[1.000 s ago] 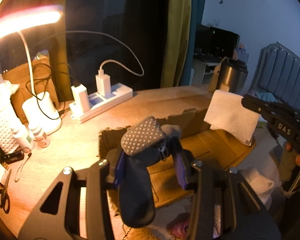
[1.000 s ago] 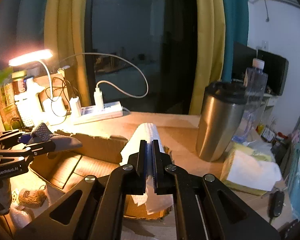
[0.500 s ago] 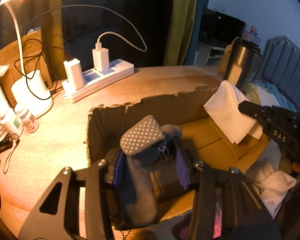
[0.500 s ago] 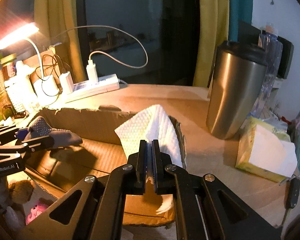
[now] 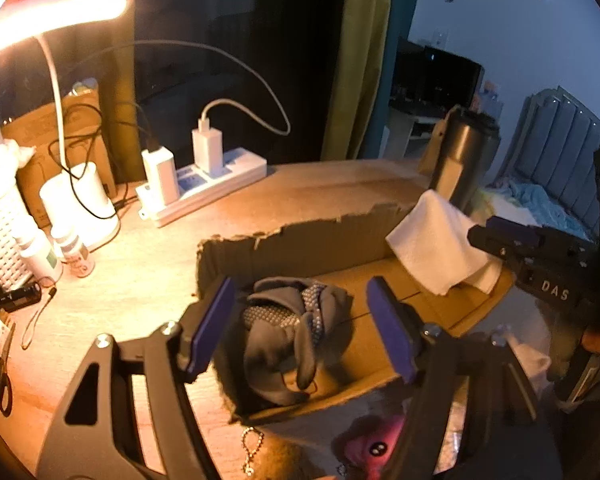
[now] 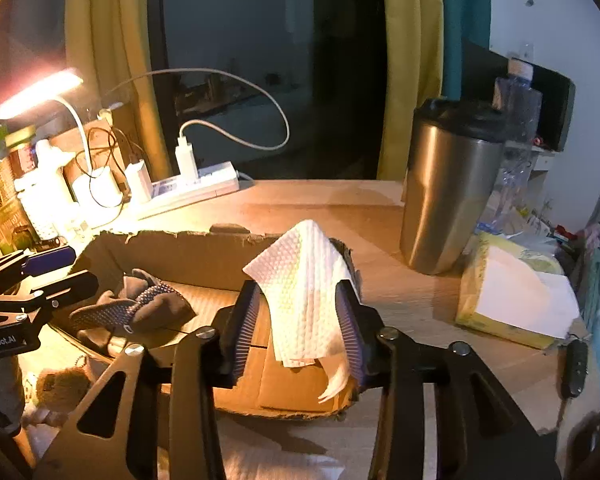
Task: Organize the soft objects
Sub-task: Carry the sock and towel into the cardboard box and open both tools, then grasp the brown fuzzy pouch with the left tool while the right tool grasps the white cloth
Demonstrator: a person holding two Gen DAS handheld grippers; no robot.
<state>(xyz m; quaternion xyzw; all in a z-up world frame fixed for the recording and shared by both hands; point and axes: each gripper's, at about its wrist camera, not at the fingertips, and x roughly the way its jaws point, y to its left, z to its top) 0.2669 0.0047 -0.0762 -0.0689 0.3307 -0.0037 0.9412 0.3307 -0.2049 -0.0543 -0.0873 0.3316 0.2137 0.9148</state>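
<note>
A torn cardboard box [image 5: 300,240] sits on the wooden desk. A grey sock with dotted grips [image 5: 292,332] lies crumpled on the box floor. My left gripper [image 5: 302,320] hovers over it with its jaws opening, and the blue pads stand clear of the sock on both sides. The sock [image 6: 140,308] and the left gripper [image 6: 56,272] also show in the right wrist view. A white paper towel [image 6: 304,280] hangs over the box's right wall [image 6: 172,252]. It lies loose between the opening jaws of my right gripper [image 6: 299,316]. The left wrist view shows that towel [image 5: 436,248] too.
A steel tumbler [image 6: 448,200] and a tissue pack [image 6: 512,300] stand right of the box. A power strip [image 5: 204,188], lamp base [image 5: 80,200] and small bottles sit at the back left. A pink plush [image 5: 374,448] and a brown plush [image 6: 60,388] lie near the front.
Both grippers went from shut to open. The grey sock dropped from the left jaws onto the box floor. The paper towel came loose from the right jaws and sagged over the box wall.
</note>
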